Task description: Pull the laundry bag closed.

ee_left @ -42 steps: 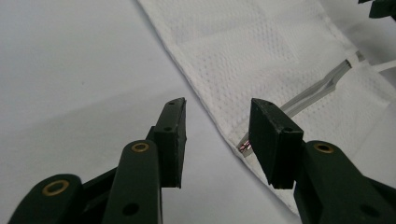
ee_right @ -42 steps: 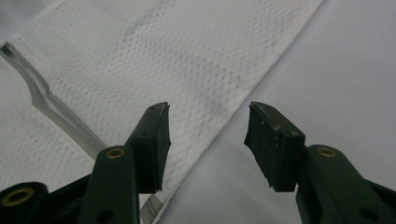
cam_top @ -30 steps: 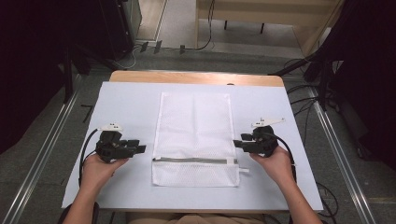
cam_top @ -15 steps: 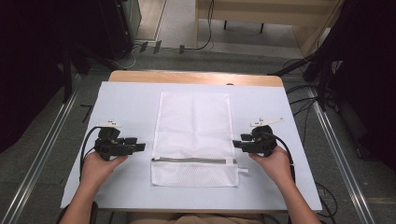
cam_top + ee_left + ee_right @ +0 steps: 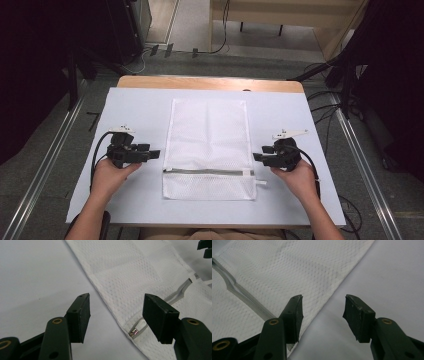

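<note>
A white mesh bag [image 5: 209,135] lies flat on the table, long side running away from me, its grey zipper [image 5: 207,172] crossing near the front end. My left gripper [image 5: 156,153] rests just left of the bag, level with the zipper. Its jaws have just been opening and grip nothing. In the left gripper view the gripper [image 5: 116,312] stands open before the bag's edge [image 5: 135,272] and the zipper's end [image 5: 135,332]. My right gripper [image 5: 256,157] sits at the bag's right edge, open. In the right gripper view the gripper [image 5: 323,312] frames that edge [image 5: 287,270] and the zipper [image 5: 244,297].
A pale sheet [image 5: 135,107] covers the table, and a strip of wooden tabletop [image 5: 210,82] shows at the far side. The zipper's white pull tab [image 5: 260,182] sticks out at the bag's right. Cables and dark equipment stand on the floor beyond.
The left gripper has shifted very slightly beside the bag. The bag and the right gripper sit as before.
</note>
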Available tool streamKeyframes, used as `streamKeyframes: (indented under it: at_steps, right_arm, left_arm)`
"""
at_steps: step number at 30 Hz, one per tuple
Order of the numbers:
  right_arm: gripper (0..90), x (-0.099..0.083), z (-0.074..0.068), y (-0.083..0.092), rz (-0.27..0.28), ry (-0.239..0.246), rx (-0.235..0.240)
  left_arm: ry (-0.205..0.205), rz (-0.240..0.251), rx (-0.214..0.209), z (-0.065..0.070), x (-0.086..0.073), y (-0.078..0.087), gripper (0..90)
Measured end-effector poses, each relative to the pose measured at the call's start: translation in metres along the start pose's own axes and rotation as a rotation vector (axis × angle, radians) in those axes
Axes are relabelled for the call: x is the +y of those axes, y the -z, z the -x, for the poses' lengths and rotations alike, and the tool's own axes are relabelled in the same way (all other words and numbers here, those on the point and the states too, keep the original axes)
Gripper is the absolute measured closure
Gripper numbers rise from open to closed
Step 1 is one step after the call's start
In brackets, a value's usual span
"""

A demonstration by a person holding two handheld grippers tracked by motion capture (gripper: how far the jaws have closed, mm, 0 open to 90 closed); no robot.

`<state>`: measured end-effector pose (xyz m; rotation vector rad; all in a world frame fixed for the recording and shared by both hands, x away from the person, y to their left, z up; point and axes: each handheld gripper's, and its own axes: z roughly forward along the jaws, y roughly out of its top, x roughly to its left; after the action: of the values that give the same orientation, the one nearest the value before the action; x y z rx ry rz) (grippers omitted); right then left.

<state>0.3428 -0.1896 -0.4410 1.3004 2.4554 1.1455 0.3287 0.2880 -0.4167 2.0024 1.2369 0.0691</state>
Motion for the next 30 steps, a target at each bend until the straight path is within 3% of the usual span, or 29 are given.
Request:
streamKeyframes:
  at_steps: [4, 11, 16, 21, 24, 28, 30]
  right_arm:
    - [52.7, 0.000, -0.005, 0.002, 0.005, 0.011, 0.005]
    - [54.4, 0.001, -0.011, 0.005, 0.007, 0.027, 0.024]
    - [54.5, 0.002, -0.022, 0.004, -0.005, 0.070, 0.017]
    - [55.3, 0.003, -0.027, 0.003, -0.007, 0.056, 0.045]
    - [56.3, 0.004, -0.032, 0.002, -0.009, 0.066, 0.058]
    - [57.1, 0.006, -0.046, -0.003, -0.028, 0.114, 0.058]
    - [58.3, 0.009, -0.054, -0.006, -0.032, 0.122, 0.089]
  left_arm:
    - [-0.009, -0.005, 0.008, 0.000, 0.000, 0.000, 39.7]
    - [0.009, 0.004, 0.010, -0.002, 0.000, 0.002, 39.3]
    - [0.009, 0.000, 0.010, -0.002, 0.000, 0.002, 38.6]
    - [0.007, -0.002, 0.013, -0.003, 0.000, 0.002, 38.4]
    - [0.011, 0.000, 0.011, -0.003, -0.001, 0.003, 38.3]
    - [0.015, 0.003, 0.016, -0.005, -0.002, 0.004, 38.3]
    - [0.018, 0.009, 0.017, -0.005, -0.003, 0.006, 38.3]
